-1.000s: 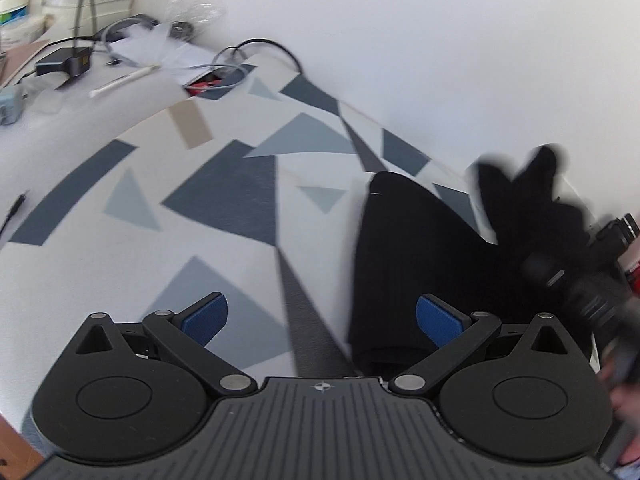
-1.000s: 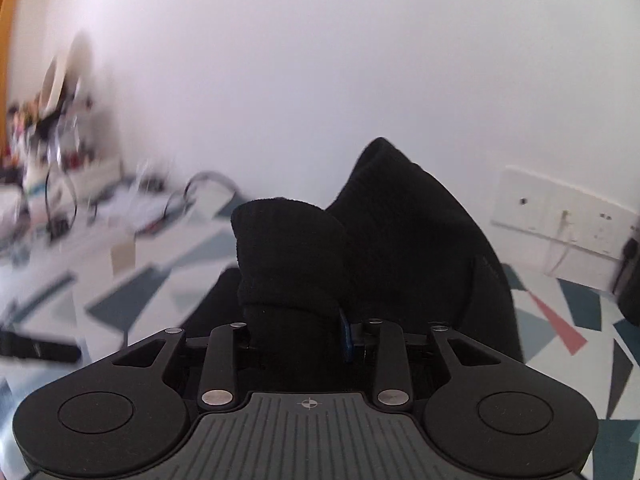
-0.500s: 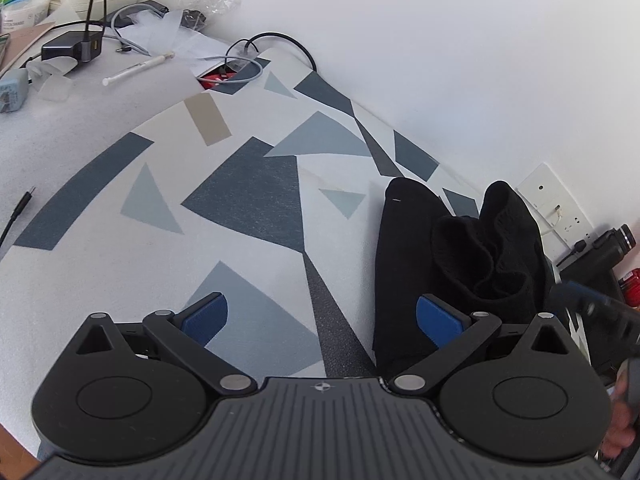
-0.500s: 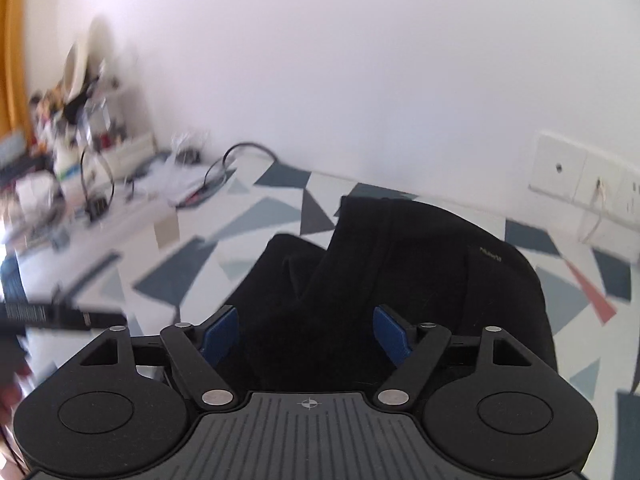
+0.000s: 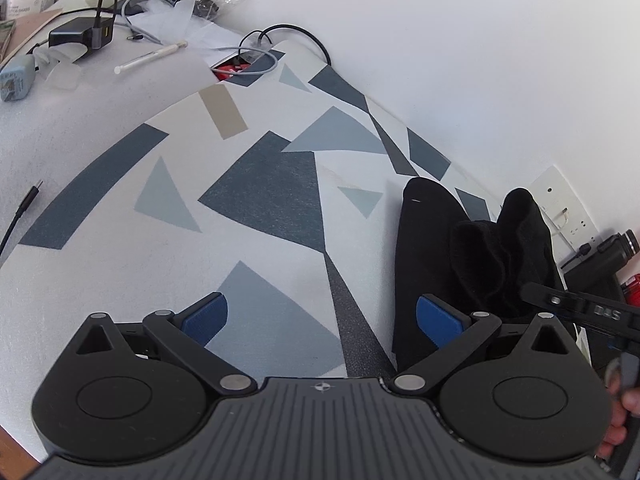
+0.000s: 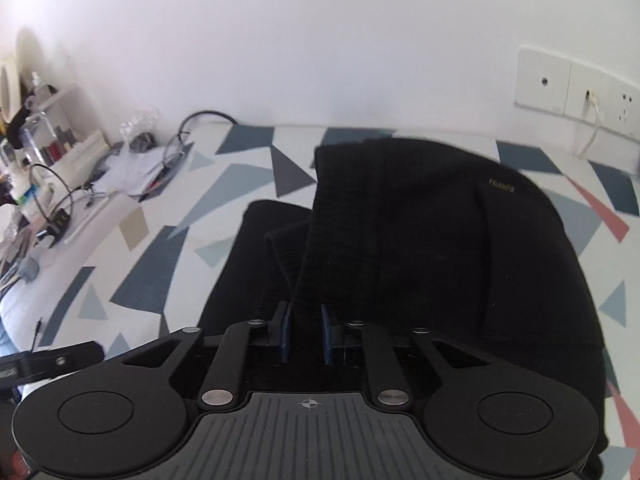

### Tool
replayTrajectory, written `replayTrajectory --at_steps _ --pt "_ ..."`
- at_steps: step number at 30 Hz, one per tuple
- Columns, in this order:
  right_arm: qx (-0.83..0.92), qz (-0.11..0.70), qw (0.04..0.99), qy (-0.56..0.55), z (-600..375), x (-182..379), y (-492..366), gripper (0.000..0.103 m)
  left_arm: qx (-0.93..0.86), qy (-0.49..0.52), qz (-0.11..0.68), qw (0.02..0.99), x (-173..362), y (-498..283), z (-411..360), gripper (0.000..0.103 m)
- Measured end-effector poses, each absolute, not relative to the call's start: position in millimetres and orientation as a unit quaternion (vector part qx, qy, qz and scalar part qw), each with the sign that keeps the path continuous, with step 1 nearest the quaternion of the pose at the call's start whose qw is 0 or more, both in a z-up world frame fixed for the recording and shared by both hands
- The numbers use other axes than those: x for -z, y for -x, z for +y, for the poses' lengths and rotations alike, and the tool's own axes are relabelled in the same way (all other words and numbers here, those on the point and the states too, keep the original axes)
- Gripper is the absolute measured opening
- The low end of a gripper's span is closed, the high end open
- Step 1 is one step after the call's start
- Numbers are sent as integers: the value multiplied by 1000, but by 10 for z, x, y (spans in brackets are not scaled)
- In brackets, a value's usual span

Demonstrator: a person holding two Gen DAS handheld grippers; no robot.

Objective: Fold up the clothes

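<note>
A black knitted garment [image 6: 432, 248] lies partly folded on the patterned table cover [image 6: 160, 264], with a ribbed fold lying over its left part. My right gripper [image 6: 306, 334] is low over its near edge, jaws narrowed around a fold of the black cloth. In the left wrist view the same garment [image 5: 440, 248] lies at the right, bunched up on top. My left gripper [image 5: 320, 316] is open and empty over the cover; its right pad is over the garment's left edge. The right gripper's body [image 5: 580, 308] shows at the far right.
Cables, a charger [image 5: 80, 34], a white stick and plastic wrap clutter the table's far left corner. A loose cable end [image 5: 24, 208] lies at the left. Wall sockets [image 6: 576, 92] sit on the white wall behind. A black camera [image 5: 608, 248] stands at the right.
The right gripper, which held the cloth up a second ago, let it drop, opened, and has now narrowed low on the garment's near fold. The left gripper stayed open, shifting slightly.
</note>
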State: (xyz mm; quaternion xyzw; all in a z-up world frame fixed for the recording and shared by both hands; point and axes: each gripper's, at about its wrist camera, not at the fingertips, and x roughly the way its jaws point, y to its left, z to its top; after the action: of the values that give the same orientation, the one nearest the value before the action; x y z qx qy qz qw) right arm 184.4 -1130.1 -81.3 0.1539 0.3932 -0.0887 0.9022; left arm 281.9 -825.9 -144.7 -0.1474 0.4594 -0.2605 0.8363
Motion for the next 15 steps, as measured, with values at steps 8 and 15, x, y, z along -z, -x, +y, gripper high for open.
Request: replayTrajectory --at_steps 8,15 --pt "56 427 888 -158 -11252 968 -1905 10 277 158 470 823 1482 -2908 -8317 103" --pt "36 451 876 -167 -11061 1313 -2059 0 300 138 477 814 1469 -2962 -8473 103"
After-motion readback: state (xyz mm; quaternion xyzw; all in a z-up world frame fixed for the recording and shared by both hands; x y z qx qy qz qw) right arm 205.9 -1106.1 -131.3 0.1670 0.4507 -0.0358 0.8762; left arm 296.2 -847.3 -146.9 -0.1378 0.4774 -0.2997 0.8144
